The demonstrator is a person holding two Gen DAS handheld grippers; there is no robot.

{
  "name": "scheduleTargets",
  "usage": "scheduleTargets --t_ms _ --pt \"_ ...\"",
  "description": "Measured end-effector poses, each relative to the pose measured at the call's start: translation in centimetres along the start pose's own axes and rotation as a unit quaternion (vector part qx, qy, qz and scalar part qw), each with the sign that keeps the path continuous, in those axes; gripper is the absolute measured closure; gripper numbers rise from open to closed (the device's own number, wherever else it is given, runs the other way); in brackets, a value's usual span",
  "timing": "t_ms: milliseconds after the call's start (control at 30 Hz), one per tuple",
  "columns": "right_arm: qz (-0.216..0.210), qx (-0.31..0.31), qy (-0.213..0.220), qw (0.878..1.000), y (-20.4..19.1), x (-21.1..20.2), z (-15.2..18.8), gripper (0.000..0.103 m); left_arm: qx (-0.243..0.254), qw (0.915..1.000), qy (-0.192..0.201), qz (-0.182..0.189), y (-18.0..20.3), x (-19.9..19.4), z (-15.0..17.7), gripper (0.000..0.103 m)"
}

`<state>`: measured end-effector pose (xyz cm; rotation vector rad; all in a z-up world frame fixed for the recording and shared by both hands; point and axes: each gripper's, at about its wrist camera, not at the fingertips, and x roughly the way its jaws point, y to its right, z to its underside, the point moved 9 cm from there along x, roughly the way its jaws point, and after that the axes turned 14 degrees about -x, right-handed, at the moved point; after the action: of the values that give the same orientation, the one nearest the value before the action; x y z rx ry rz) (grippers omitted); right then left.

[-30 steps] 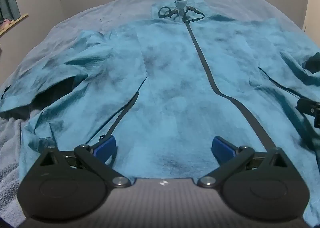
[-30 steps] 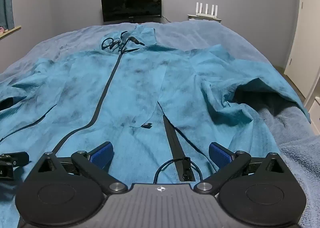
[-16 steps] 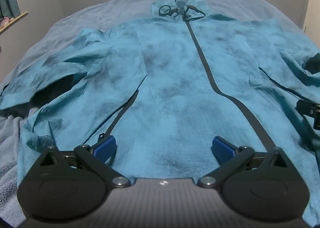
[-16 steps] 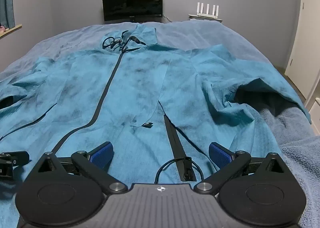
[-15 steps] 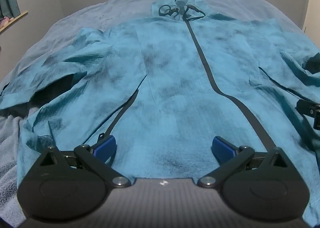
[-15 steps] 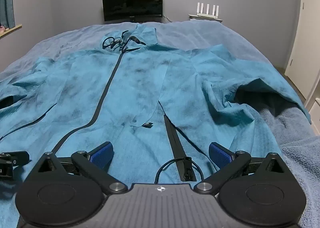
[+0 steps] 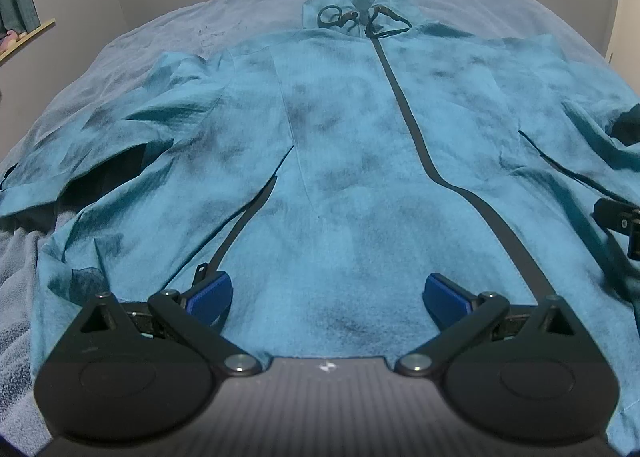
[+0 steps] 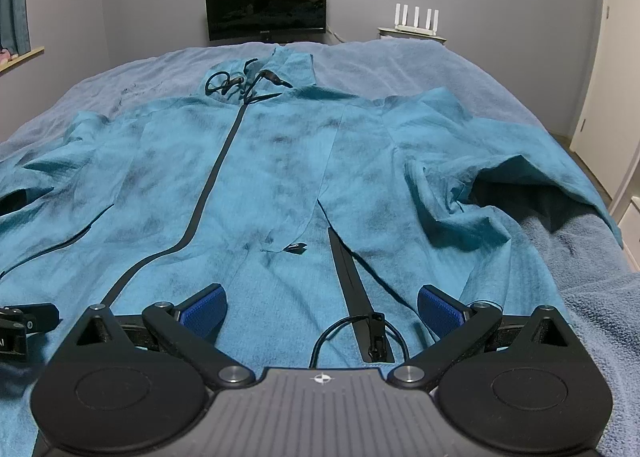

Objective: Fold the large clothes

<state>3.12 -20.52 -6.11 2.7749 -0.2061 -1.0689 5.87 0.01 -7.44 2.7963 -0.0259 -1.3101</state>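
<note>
A large teal zip-up jacket lies face up, spread flat on the bed, hood and black drawcords at the far end. It also shows in the right wrist view. Its dark centre zipper runs toward me. My left gripper is open and empty just above the hem, left of the zipper. My right gripper is open and empty above the hem's right part, over a pocket zipper with a cord loop. The sleeves bunch out to the left and right.
The bed is covered by a grey-blue blanket. A dark monitor and a white router stand against the far wall. A white door is at the right. The other gripper's tip shows at each view's edge.
Almost nothing has changed. Both grippers stay open above the hem with only a slight drift of the views.
</note>
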Motion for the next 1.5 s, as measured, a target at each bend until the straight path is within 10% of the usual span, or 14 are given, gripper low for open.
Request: scheduleTargets --t_ms 1500 --pt "0.001 -0.002 -0.004 1.000 -0.10 0.26 0.09 0.000 -0.001 1.0000 -0.004 -0.001 -0.08 0.16 -0.01 0.000"
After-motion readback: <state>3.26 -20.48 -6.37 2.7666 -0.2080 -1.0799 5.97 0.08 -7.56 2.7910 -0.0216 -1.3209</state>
